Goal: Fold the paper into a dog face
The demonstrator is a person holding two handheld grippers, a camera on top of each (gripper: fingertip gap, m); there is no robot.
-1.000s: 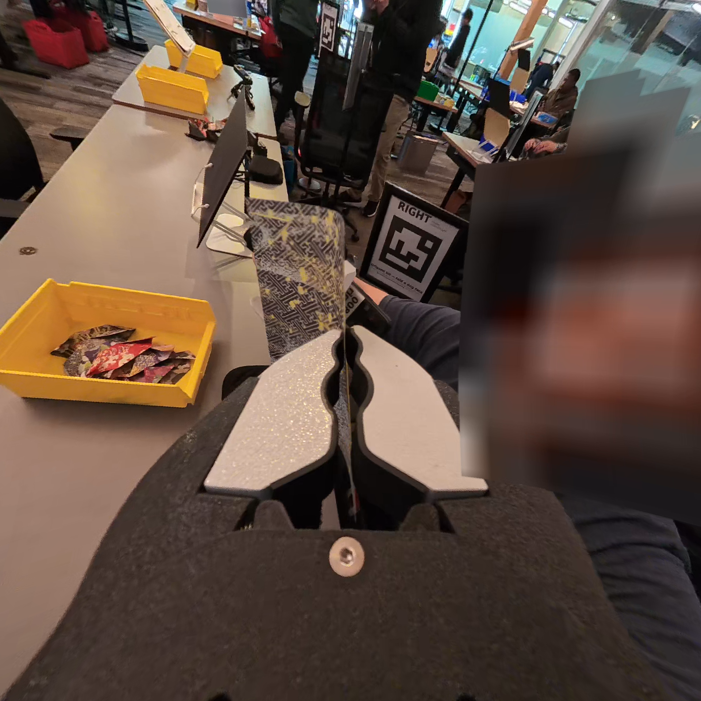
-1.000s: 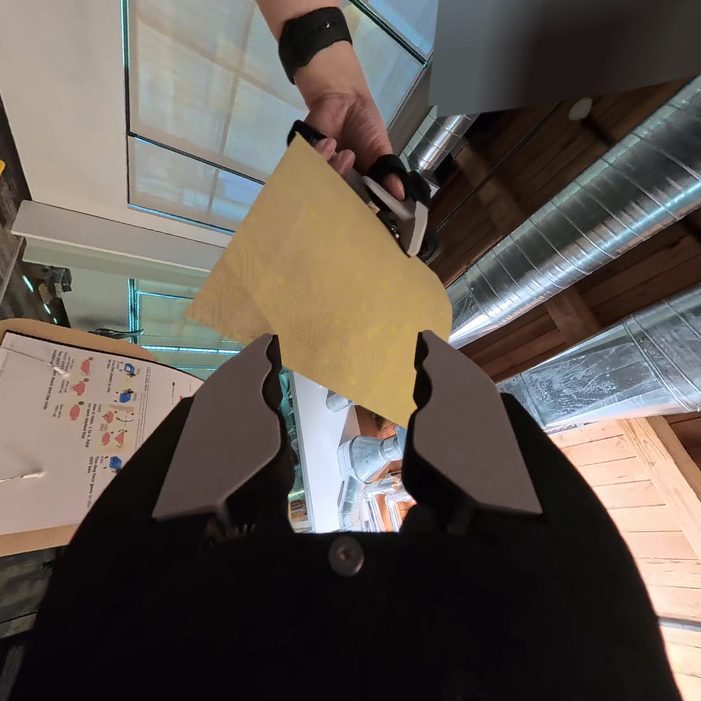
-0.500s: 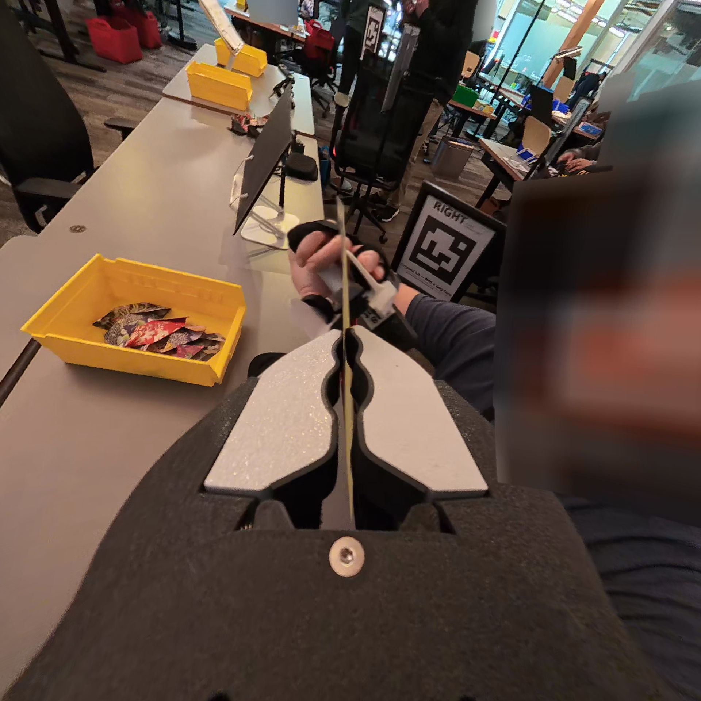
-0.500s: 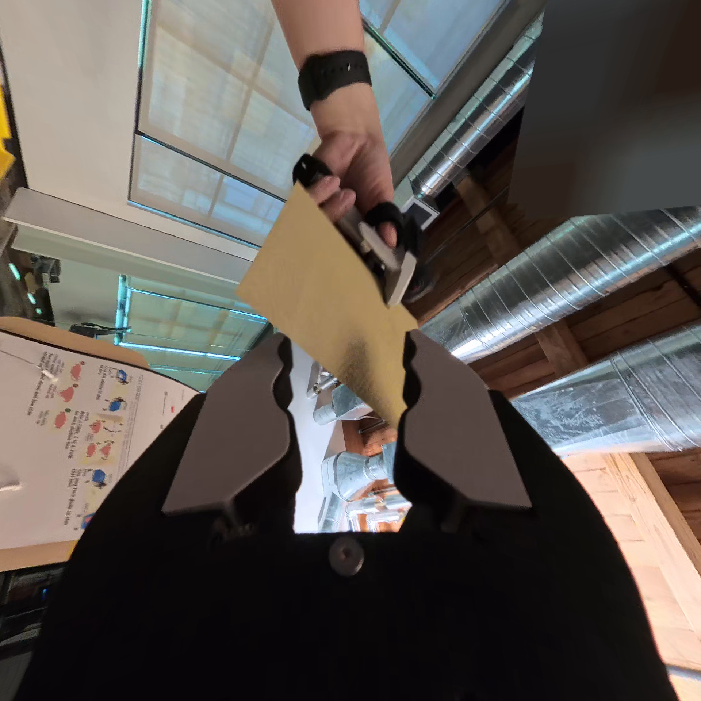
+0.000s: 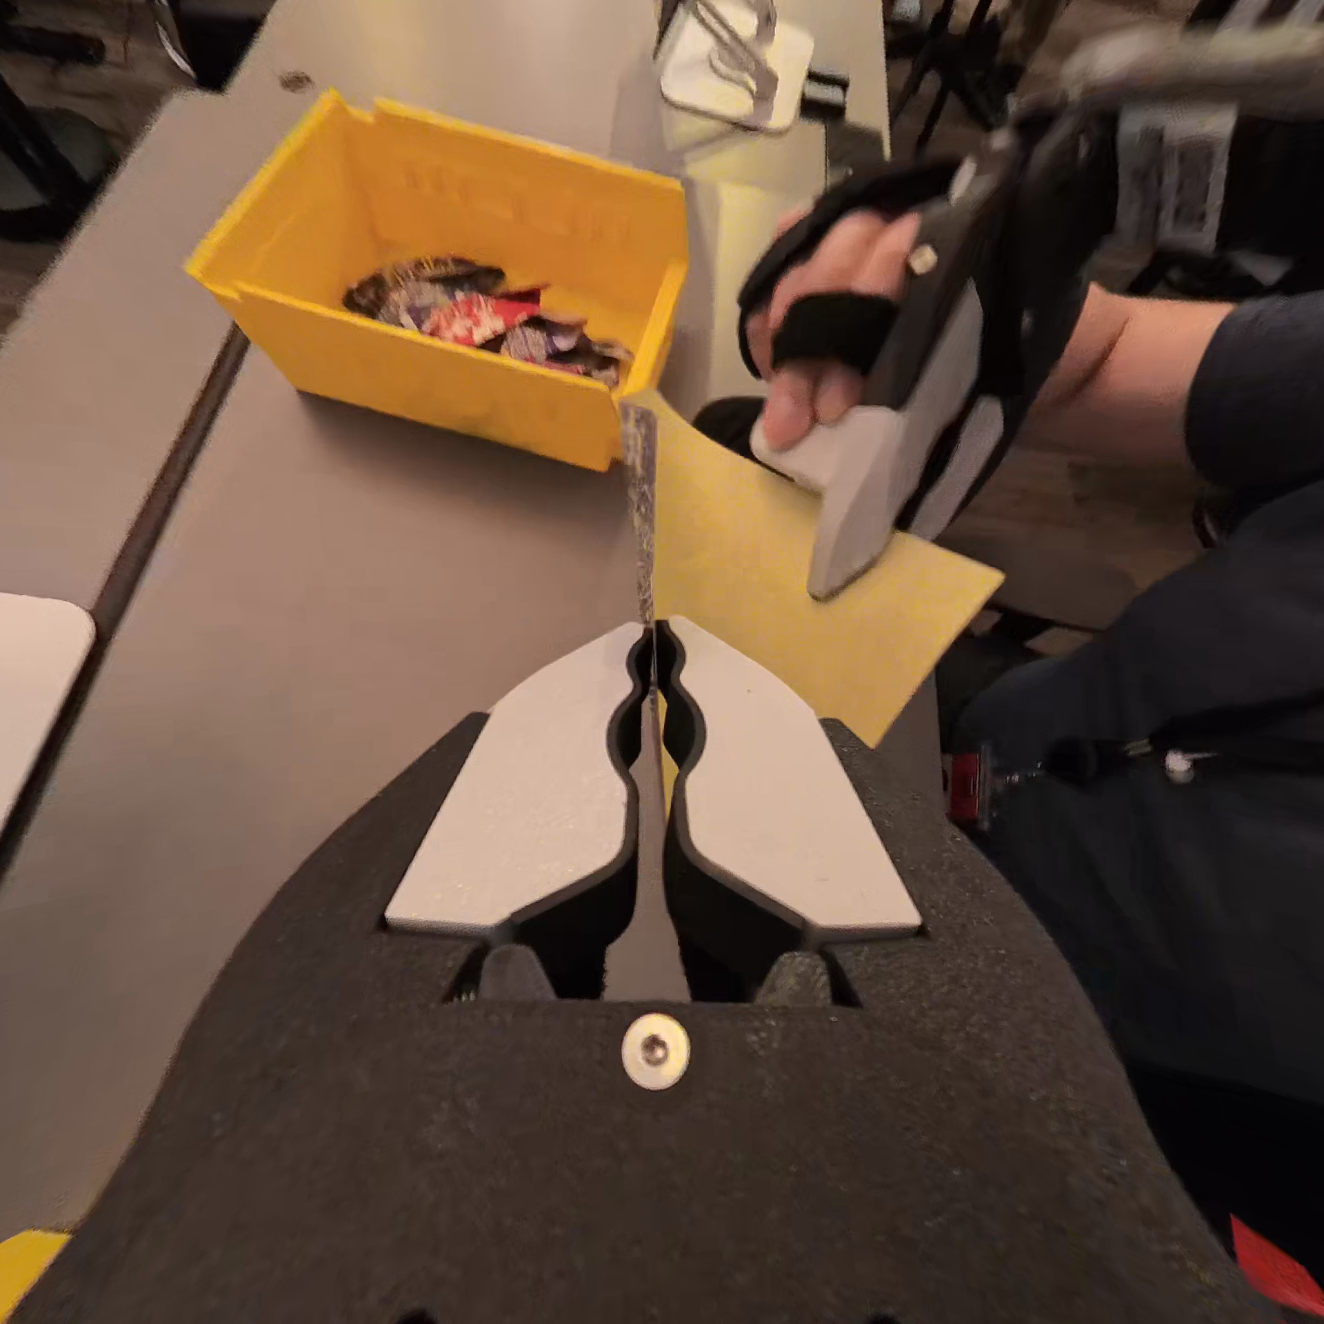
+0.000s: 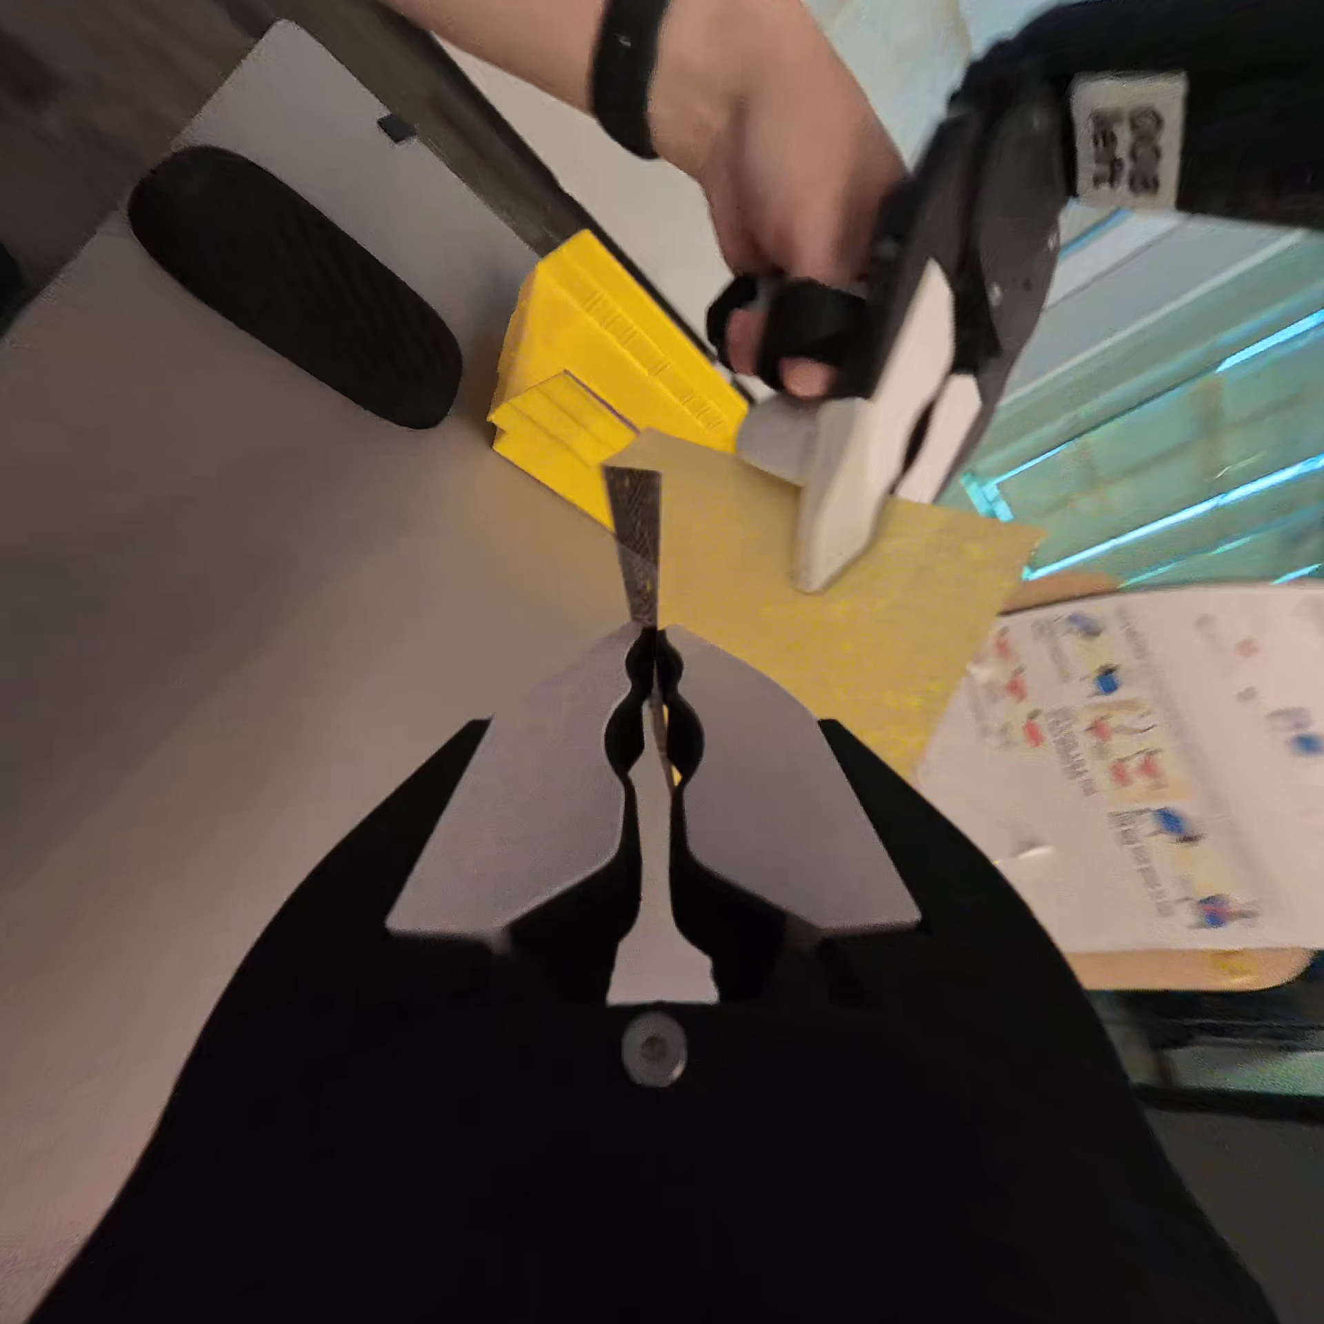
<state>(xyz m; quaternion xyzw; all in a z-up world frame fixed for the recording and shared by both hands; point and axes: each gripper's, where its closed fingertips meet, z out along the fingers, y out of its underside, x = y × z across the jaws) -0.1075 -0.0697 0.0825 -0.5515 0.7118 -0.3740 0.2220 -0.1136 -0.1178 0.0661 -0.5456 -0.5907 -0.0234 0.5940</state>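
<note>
The paper is one sheet, plain yellow on one side [image 5: 781, 595] and dark patterned on the other, which I see only edge-on as a thin strip [image 5: 640, 501]. It hangs in the air just above the grey table [image 5: 322, 573]. My left gripper [image 5: 653, 629] is shut on one edge of it. My right gripper [image 6: 653, 630] is shut on another edge, and its fingers [image 5: 852, 516] show in the left wrist view pinching the yellow side. In the right wrist view the yellow side [image 6: 845, 645] spreads to the right, with the left gripper's fingers [image 6: 838, 523] clamped on it.
A yellow bin [image 5: 444, 401] holding several folded patterned papers [image 5: 487, 315] stands just beyond the sheet, also seen in the right wrist view [image 6: 609, 358]. A black oval pad [image 6: 286, 286] lies on the table. An illustrated instruction sheet [image 6: 1146, 752] is at the right. A white stand base [image 5: 738, 64] sits behind the bin. My hands' fingertips stand some 6 cm from each other.
My right gripper was open around the sheet's edge and has closed on it. Both grippers have swung down from the air towards the table, near the yellow bin.
</note>
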